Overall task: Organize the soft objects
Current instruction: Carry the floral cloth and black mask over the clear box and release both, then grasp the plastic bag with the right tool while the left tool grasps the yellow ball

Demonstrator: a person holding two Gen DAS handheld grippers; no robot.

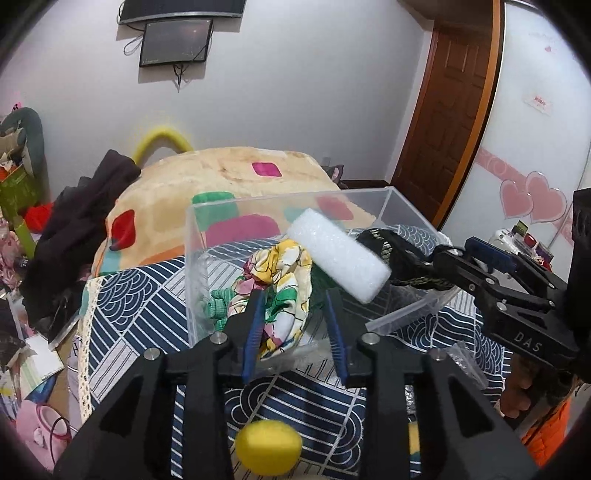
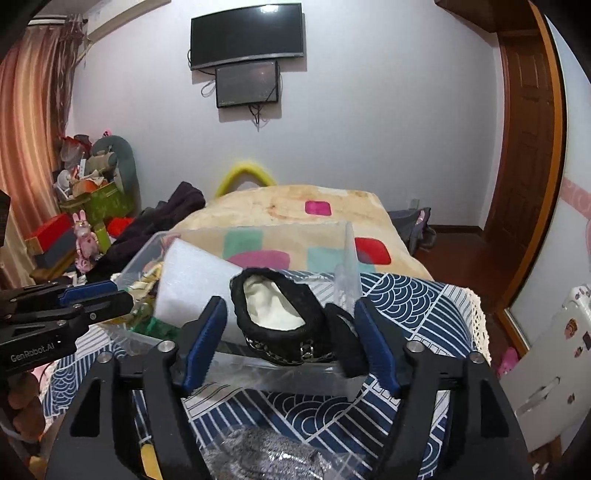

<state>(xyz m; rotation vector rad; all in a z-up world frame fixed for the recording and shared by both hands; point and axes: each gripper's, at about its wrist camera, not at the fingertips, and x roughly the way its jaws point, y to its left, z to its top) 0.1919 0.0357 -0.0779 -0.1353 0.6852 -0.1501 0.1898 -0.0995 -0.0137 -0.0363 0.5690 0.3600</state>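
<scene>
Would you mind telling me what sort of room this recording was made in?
Most likely a home bedroom: a bed under a cream blanket with coloured squares, a dark curved television on the white wall, a brown wooden door, and boxes and toys piled beside pinkish striped curtains.

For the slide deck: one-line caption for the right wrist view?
Open right gripper at the clear box, a black slipper between its jaws, white foam block inside.
</scene>
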